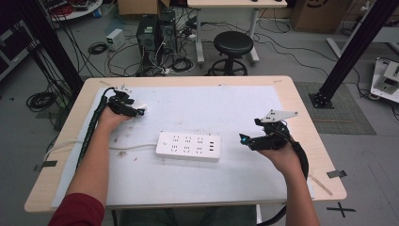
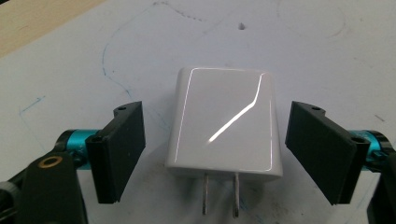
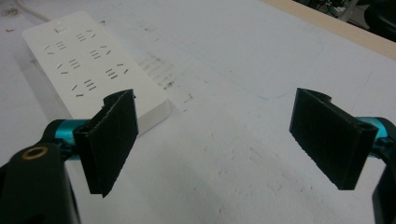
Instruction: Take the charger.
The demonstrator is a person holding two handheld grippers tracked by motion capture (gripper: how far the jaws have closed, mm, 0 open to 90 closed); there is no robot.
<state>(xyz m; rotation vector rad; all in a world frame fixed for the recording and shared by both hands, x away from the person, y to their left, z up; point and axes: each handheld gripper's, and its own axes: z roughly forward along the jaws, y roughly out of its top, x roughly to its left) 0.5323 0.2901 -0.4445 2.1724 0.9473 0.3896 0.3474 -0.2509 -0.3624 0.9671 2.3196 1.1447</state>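
Two prongs on white charger (image 2: 225, 126), unclamped between wide-open left gripper (image 2: 219, 154) jaws, seen close-up; from above, near tabletop's (image 1: 263, 176) far-left corner. Right gripper (image 3: 219, 144) wide, empty, beside power strip (image 3: 88, 65).

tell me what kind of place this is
Probably a lab or workshop for recording handling tasks. A computer tower sits on the floor among loose cables, black frame posts flank the table, and a stool stands behind it.
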